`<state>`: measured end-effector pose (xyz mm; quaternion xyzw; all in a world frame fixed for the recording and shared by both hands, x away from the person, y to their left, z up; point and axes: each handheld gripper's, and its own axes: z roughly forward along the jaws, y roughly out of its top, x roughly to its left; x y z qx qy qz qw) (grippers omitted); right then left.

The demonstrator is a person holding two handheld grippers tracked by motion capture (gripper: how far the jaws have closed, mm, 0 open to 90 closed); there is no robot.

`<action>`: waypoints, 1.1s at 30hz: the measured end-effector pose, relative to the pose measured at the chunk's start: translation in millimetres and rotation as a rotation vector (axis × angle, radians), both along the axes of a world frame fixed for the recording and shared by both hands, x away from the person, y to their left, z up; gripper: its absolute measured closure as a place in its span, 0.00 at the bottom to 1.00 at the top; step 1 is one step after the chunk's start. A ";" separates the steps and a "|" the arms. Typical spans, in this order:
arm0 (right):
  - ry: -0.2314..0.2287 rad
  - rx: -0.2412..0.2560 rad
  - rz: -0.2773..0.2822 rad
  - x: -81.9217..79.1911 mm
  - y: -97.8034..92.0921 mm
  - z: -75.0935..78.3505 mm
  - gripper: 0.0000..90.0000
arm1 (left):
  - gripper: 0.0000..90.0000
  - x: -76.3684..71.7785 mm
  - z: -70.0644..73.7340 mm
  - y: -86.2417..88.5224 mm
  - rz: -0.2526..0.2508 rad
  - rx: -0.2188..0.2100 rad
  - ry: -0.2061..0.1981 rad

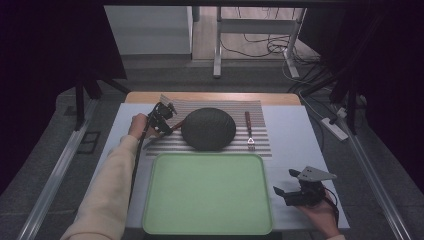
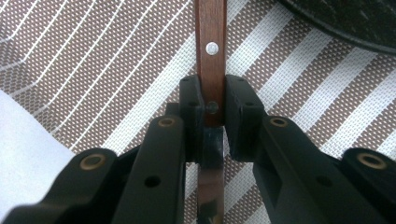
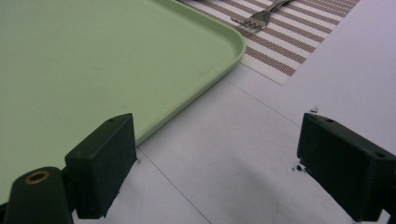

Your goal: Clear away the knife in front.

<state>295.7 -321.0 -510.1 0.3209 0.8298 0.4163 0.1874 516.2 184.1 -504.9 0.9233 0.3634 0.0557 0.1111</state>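
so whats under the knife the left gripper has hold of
The knife, clamped at its wooden handle by the left gripper, lies over the striped placemat. The black plate sits beside it. The gripper hides whether the blade touches the mat.

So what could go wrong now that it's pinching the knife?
The left gripper is shut on the knife right where the wooden handle meets the blade, so it might tip or slip when lifted. The dark plate lies close by on the striped mat, so a swinging knife could bump it. The right gripper waits open beside the green tray.
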 end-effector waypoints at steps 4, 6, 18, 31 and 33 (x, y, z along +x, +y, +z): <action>0.000 -0.001 -0.001 0.0 -0.1 -0.1 0.13 | 0.86 -2.5 2.8 6.2 0.008 -0.014 -0.008; 0.000 0.001 0.000 0.1 0.0 -0.2 0.13 | 0.86 -4.2 5.1 9.8 0.014 -0.030 -0.012; 0.001 -0.002 -0.001 0.0 0.2 -0.4 0.13 | 0.86 -19.6 15.6 22.8 0.012 -0.036 -0.033; 0.002 -0.003 0.001 0.2 0.3 -0.6 0.13 | 0.86 -55.5 43.2 12.1 -0.058 -0.072 -0.060; 0.002 -0.001 0.001 0.4 0.4 -0.6 0.13 | 0.86 -65.2 47.4 8.1 -0.070 -0.099 -0.066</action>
